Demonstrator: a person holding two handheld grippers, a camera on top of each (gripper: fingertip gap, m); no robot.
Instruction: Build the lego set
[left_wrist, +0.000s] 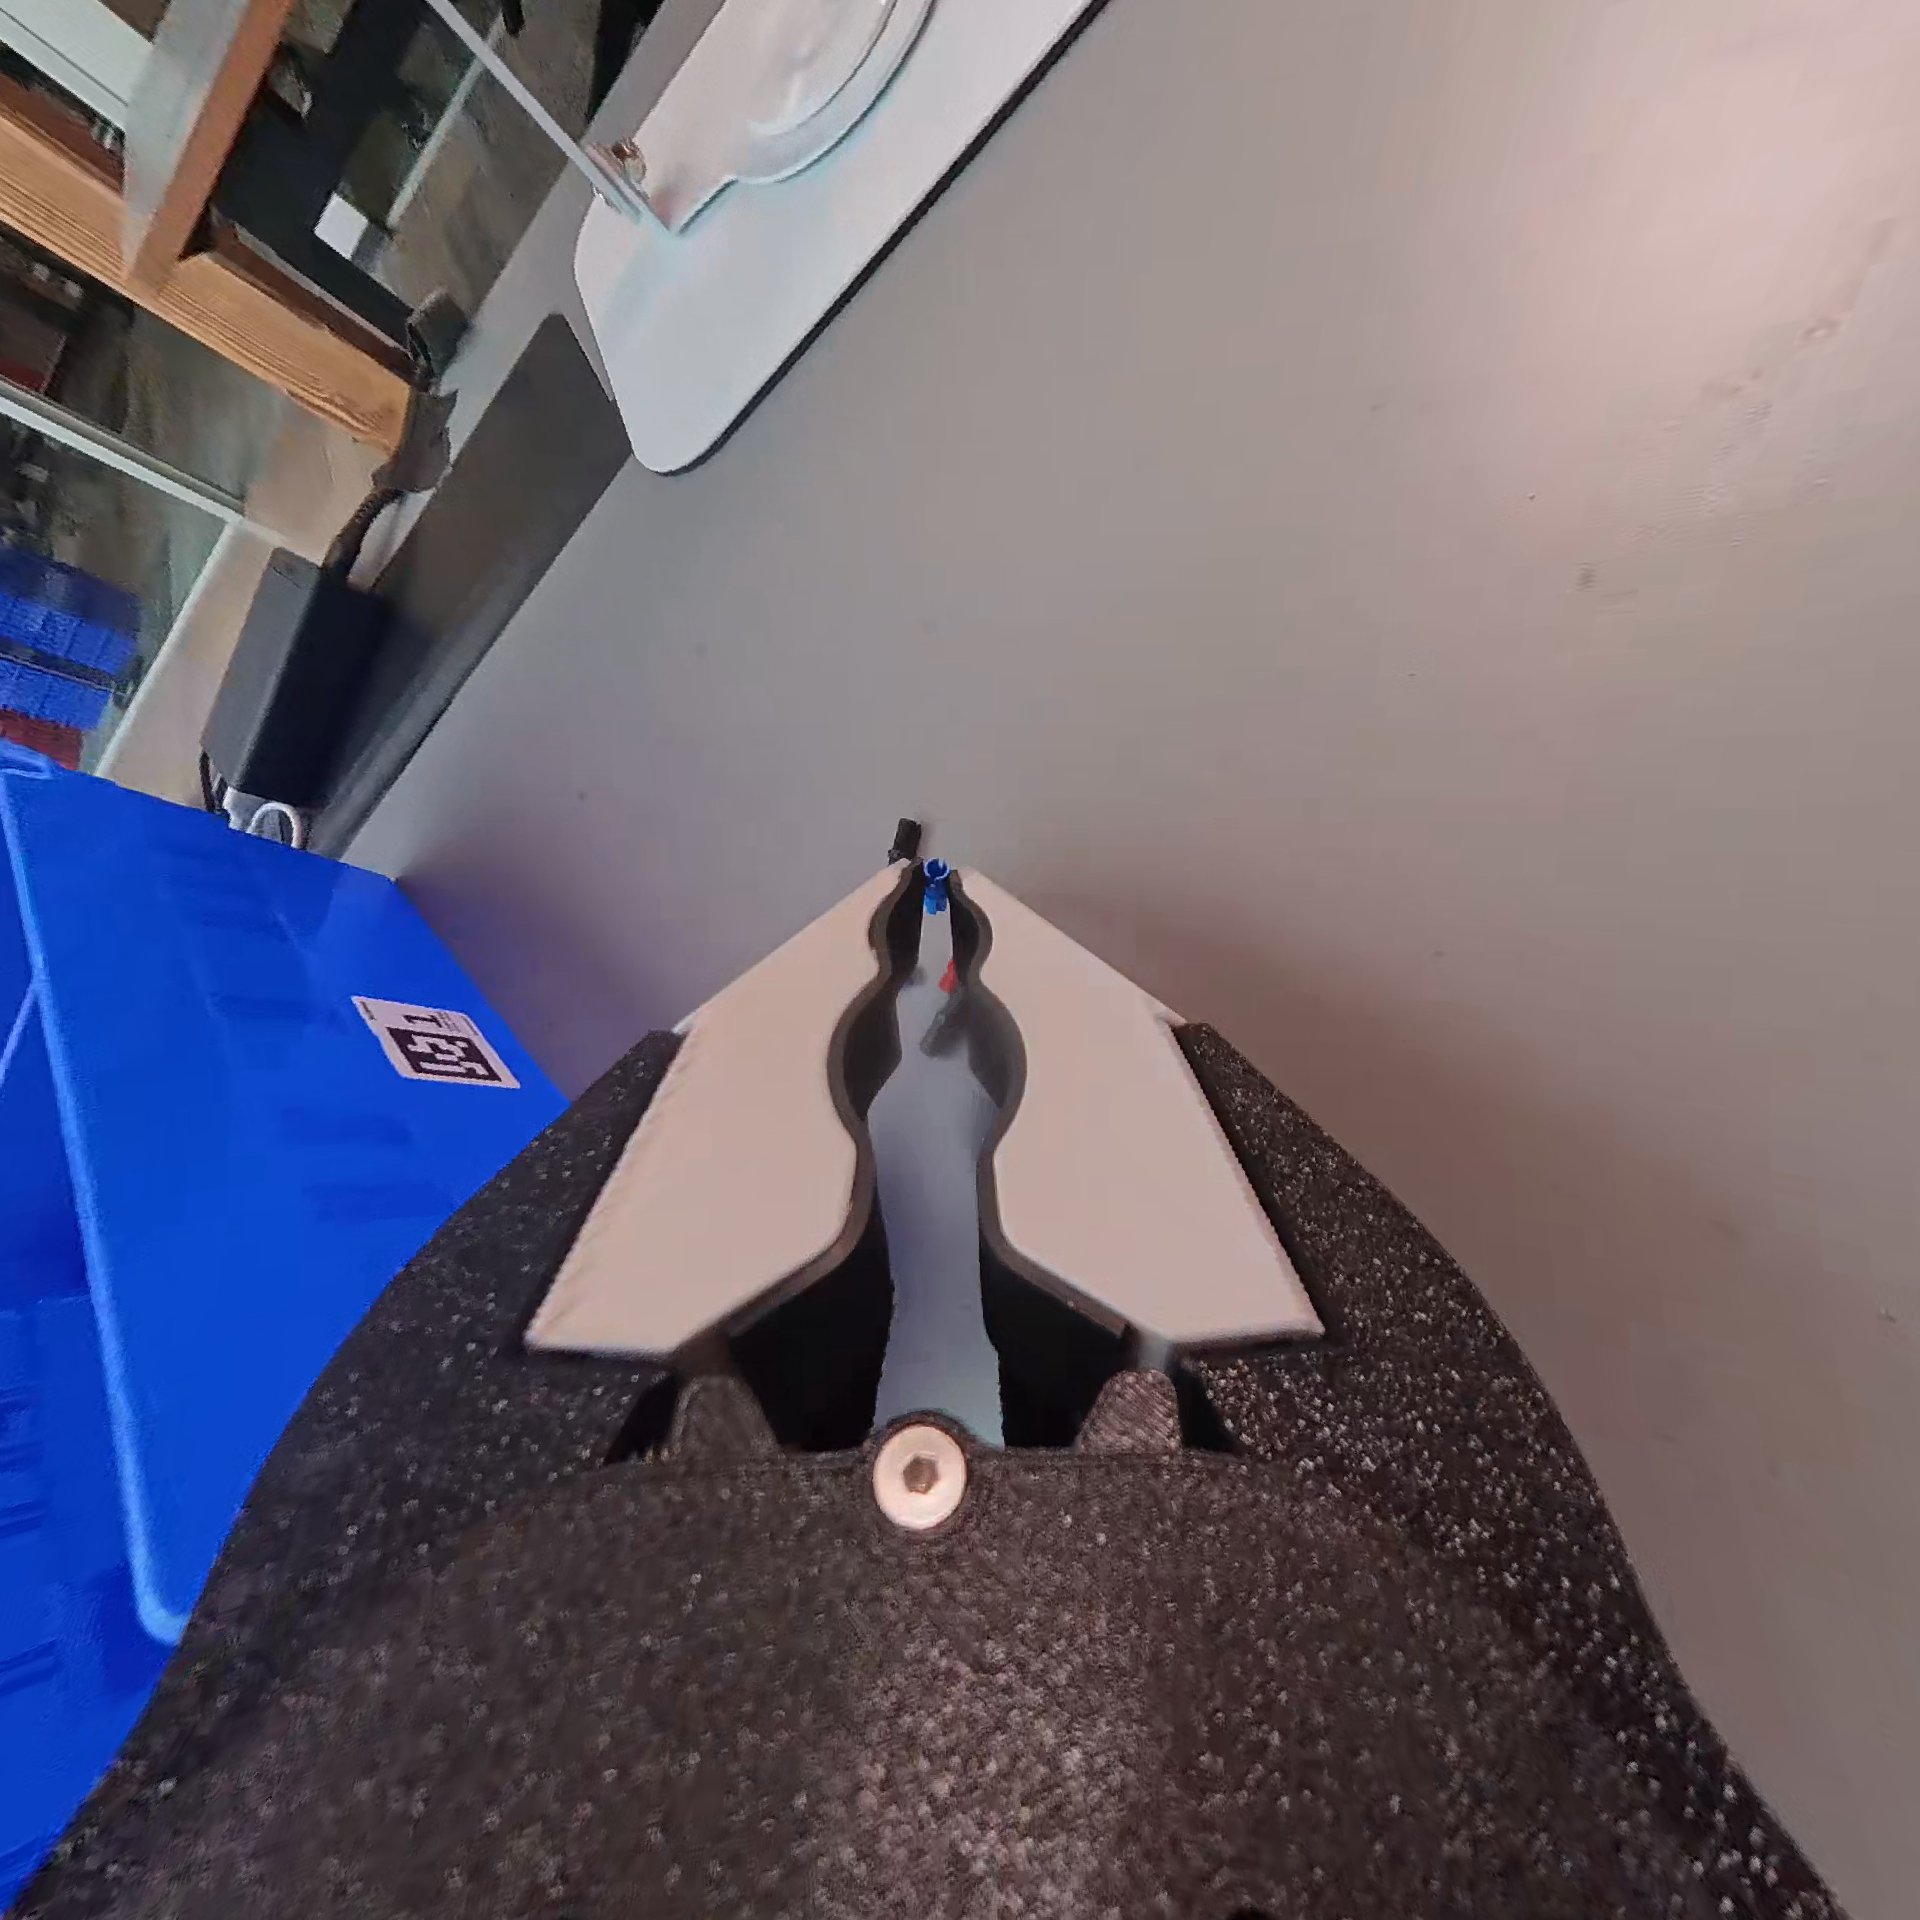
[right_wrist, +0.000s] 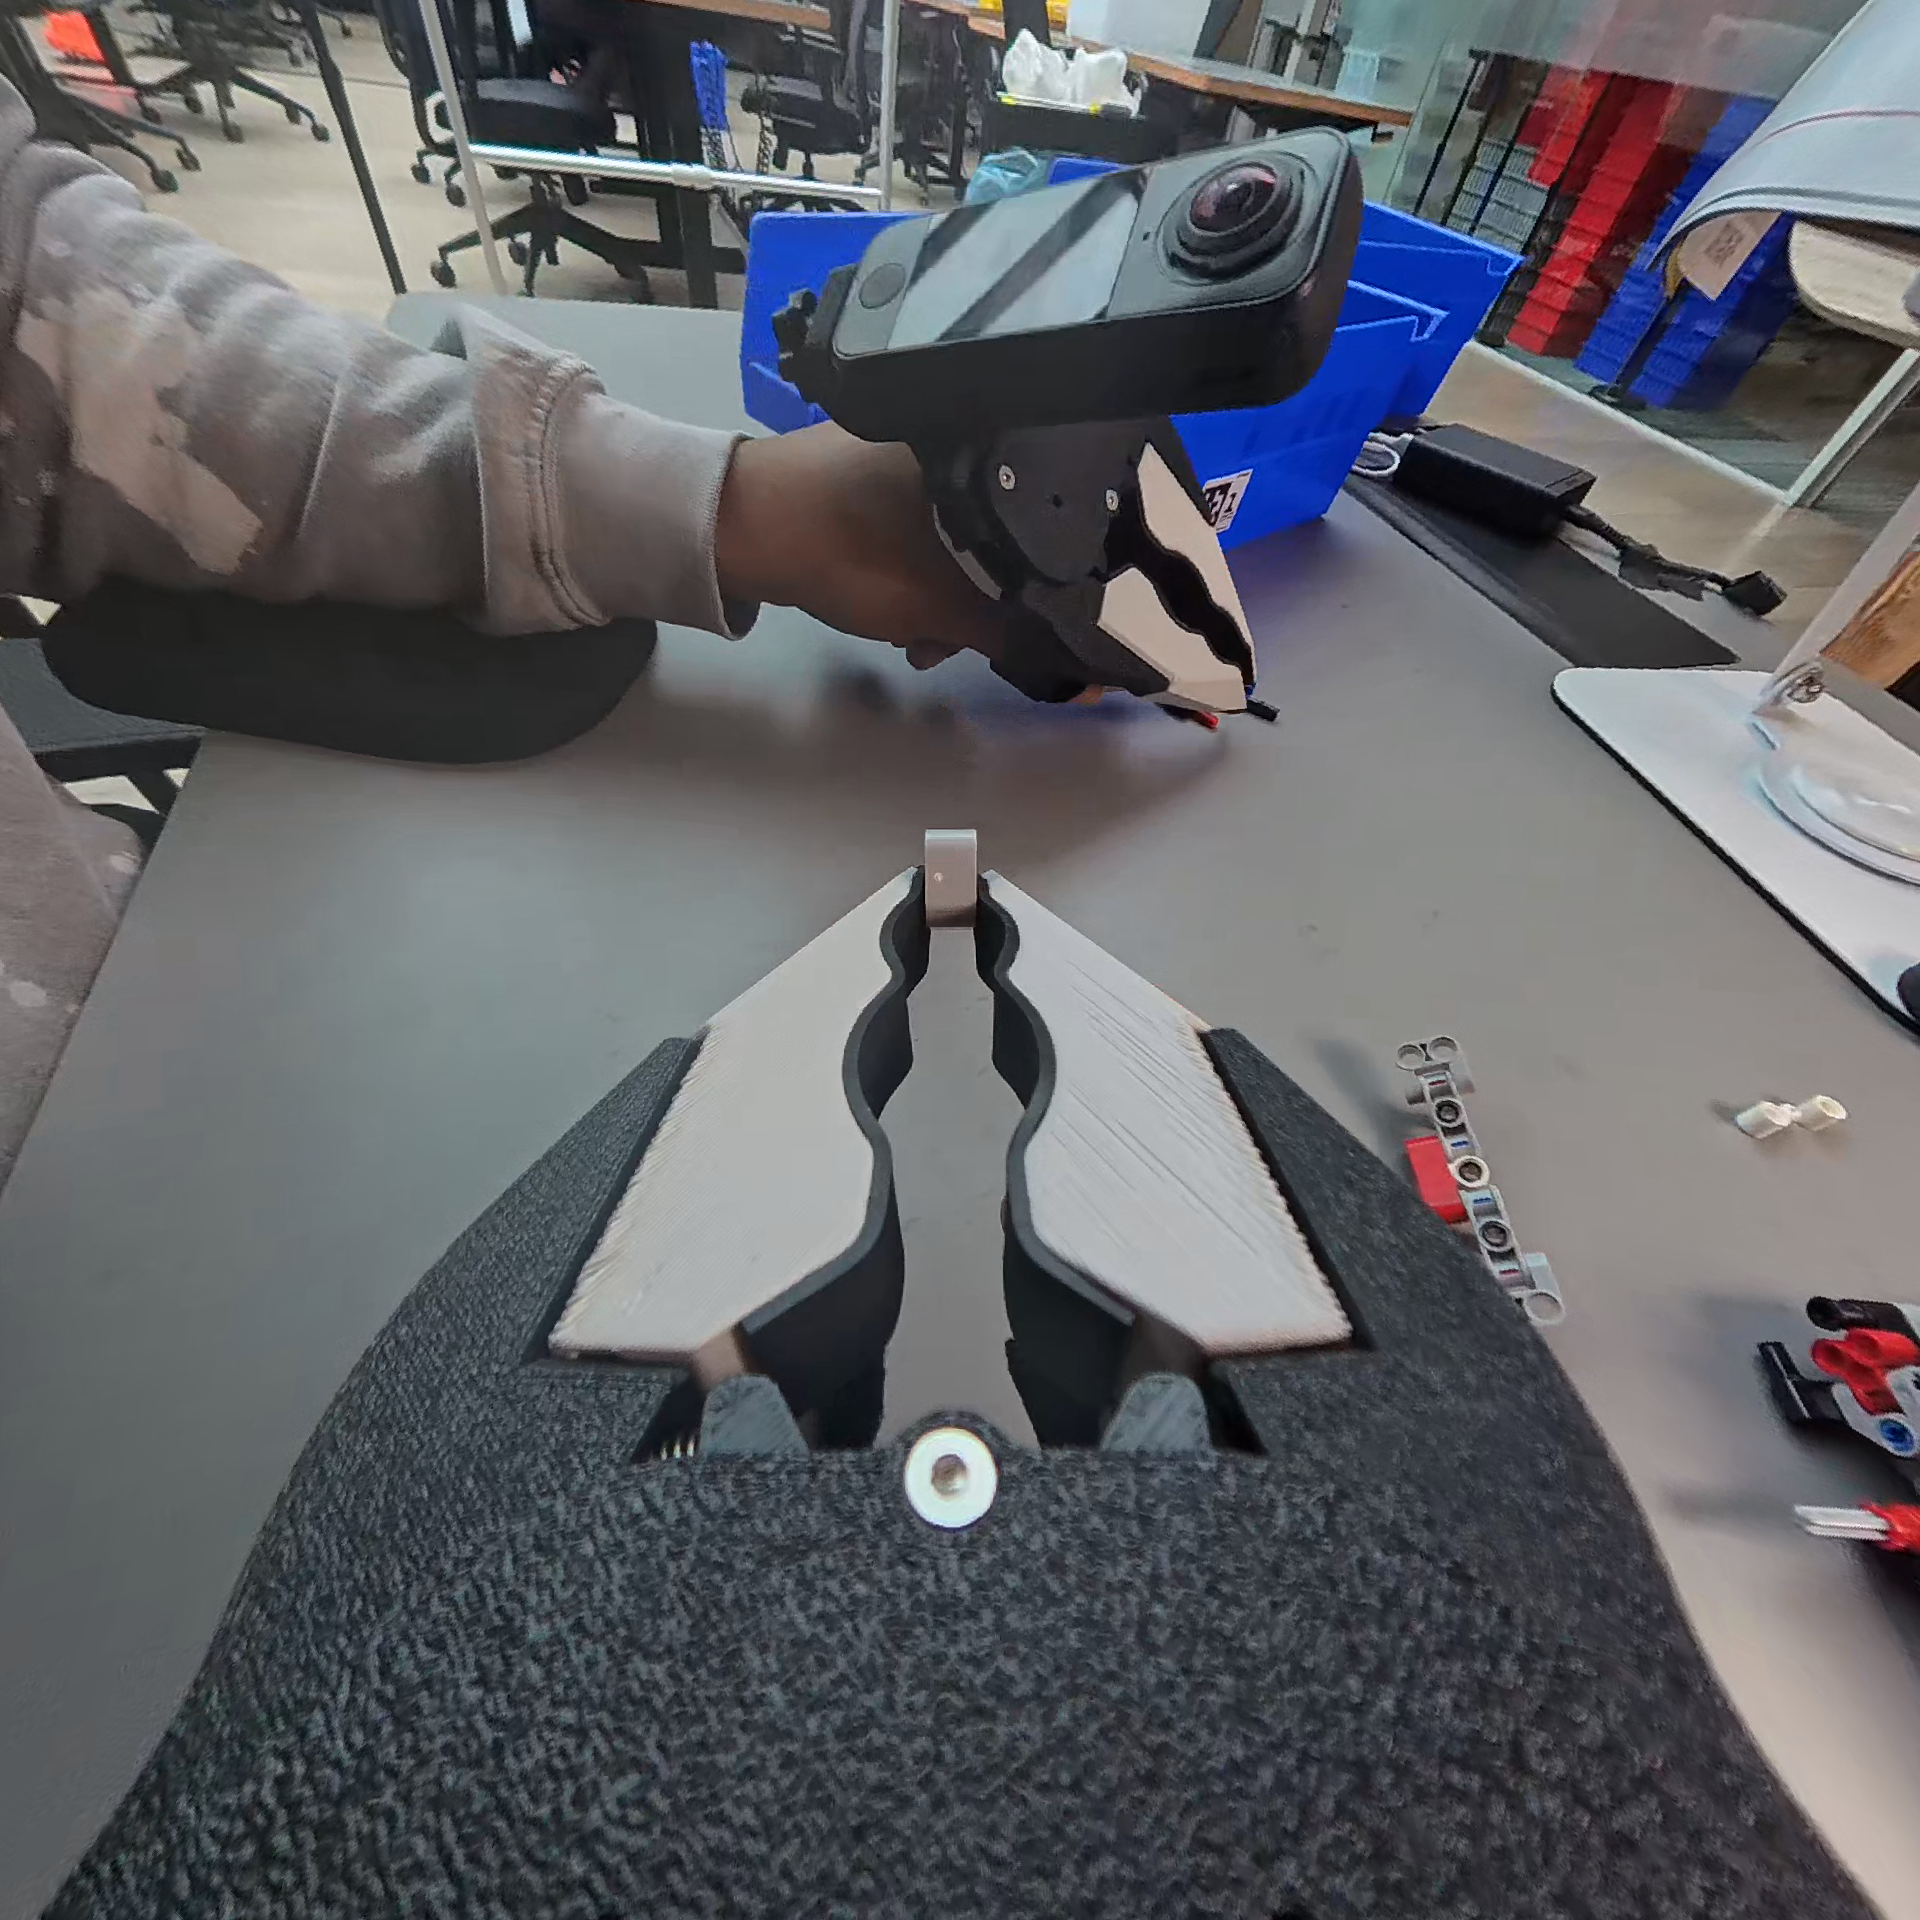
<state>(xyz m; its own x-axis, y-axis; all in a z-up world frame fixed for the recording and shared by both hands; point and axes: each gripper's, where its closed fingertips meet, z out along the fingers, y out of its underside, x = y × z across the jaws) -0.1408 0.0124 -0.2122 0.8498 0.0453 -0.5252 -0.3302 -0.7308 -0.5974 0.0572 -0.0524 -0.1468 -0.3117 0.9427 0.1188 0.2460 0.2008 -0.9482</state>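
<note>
My left gripper (left_wrist: 937, 883) is shut on a small blue lego pin (left_wrist: 934, 885) just above the grey table. A small black piece (left_wrist: 906, 837) lies just past its tips, and a red and black piece (left_wrist: 943, 1003) shows between its fingers below. My right gripper (right_wrist: 954, 885) is shut on a small grey lego piece (right_wrist: 951, 878), held above the table. In the right wrist view the left gripper (right_wrist: 1242, 696) is farther off, held by a hand, tips low at the table. A grey lego beam assembly with a red part (right_wrist: 1470, 1172) lies to the right.
A blue bin (left_wrist: 229, 1143) stands on the left, also in the right wrist view (right_wrist: 1392, 343). A white monitor base (left_wrist: 748, 260) and a black power brick (left_wrist: 291, 675) lie at the back. Two white pieces (right_wrist: 1789, 1115) and red-black lego assemblies (right_wrist: 1860, 1382) lie at far right. A black wrist pad (right_wrist: 343, 675) lies under the sleeve. About 20 centimeters separates my left fingertips from my right. From my left tips it is roughly 25 centimeters to the white monitor base (left_wrist: 748, 260); from my right, 40 centimeters. Look for it in the right wrist view (right_wrist: 1701, 749) too.
</note>
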